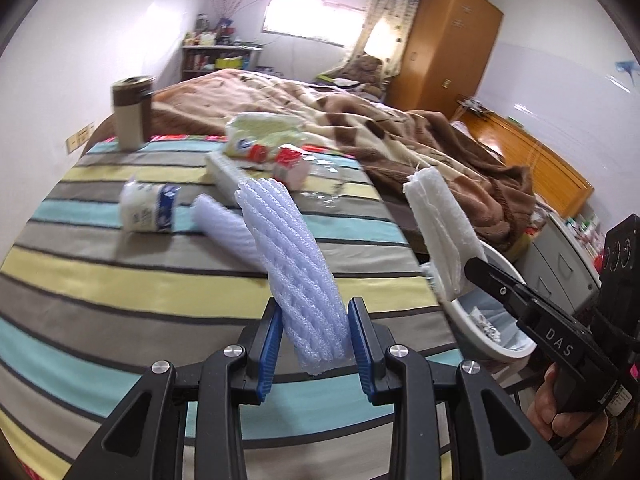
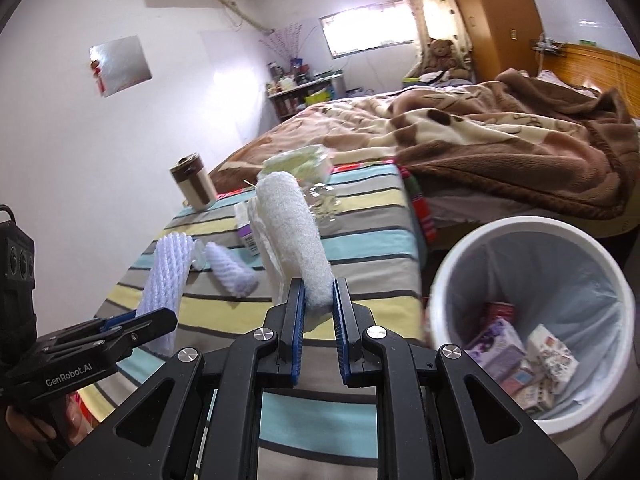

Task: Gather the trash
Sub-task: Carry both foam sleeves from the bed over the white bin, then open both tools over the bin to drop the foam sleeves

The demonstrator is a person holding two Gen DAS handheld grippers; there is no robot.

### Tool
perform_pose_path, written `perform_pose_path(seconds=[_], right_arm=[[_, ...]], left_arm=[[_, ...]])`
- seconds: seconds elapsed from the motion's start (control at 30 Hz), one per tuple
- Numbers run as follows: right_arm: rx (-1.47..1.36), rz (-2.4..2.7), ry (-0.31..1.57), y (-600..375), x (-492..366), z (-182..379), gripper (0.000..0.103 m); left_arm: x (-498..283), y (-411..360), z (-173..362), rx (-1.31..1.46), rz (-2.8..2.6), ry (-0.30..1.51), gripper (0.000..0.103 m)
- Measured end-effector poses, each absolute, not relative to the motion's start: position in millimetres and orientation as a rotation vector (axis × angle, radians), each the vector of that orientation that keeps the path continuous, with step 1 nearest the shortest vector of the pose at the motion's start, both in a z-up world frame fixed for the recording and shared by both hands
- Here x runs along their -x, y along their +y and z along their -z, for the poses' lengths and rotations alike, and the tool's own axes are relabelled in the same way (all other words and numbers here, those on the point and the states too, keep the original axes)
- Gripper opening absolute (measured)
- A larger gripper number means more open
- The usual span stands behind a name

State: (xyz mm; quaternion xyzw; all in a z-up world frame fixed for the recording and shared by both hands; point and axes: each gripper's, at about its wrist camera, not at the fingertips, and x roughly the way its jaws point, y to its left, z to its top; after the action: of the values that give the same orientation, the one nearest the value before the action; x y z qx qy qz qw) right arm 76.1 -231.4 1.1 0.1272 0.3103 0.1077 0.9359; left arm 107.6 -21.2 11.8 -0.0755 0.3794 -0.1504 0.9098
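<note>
Above striped bed [image 1: 120,280]: left gripper [image 1: 314,344] clamps foam net [image 1: 296,264]; right gripper [image 2: 319,332] clamps white pad [image 2: 292,236].

White foam sleeve [image 1: 298,264] and folded tissue [image 2: 294,240] upright, clamped.

At two o'clock of the right gripper [image 2: 319,322] the bin [image 2: 448,264] gaped unobstructed, while foam sleeve [image 2: 232,270] and cup [image 2: 194,186] cluttered the striped cloth [image 2: 360,240] at eleven.

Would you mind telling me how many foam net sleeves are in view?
2: one foam net sleeve is clamped in the left gripper jaws; the other sleeve lies on the striped bedcover. Clutter may hide more.
</note>
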Motion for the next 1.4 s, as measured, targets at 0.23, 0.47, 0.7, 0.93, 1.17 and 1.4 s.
perform_pose_path(seconds=[0.23, 0.47, 0.7, 0.93, 1.17, 1.4], right_arm=[[-0.285, -0.117, 0.604, -260.4, -63.2, -5.8, 0.014], [-0.309, -0.008, 0.583, -289.8, -54.9, -8.2, 0.014], [-0.331, 0.095, 0.591, -313.4, -51.6, -2.0, 0.014], [-0.335, 0.195, 0.605, -336.6, -46.7, 3.2, 0.014], [-0.335, 0.242, 0.63, -346.0, -46.2, 8.1, 0.014], [-0.326, 0.267, 0.663, -351.9, -49.0, 14.3, 0.014]], left_arm=[[-113.3, -60.9, -22.6, 0.109, 0.392, 0.764, 0.034], [-120.7, -106.7, -30.6, 0.051, 0.479, 0.751, 0.034], [-127.3, -150.4, -33.4, 0.018, 0.573, 0.743, 0.034], [-138.3, -192.8, -29.5, -0.011, 0.651, 0.757, 0.034], [-146.3, -223.4, -20.2, -0.039, 0.696, 0.787, 0.034], [-150.9, -241.8, -11.4, -0.082, 0.707, 0.797, 0.034]])
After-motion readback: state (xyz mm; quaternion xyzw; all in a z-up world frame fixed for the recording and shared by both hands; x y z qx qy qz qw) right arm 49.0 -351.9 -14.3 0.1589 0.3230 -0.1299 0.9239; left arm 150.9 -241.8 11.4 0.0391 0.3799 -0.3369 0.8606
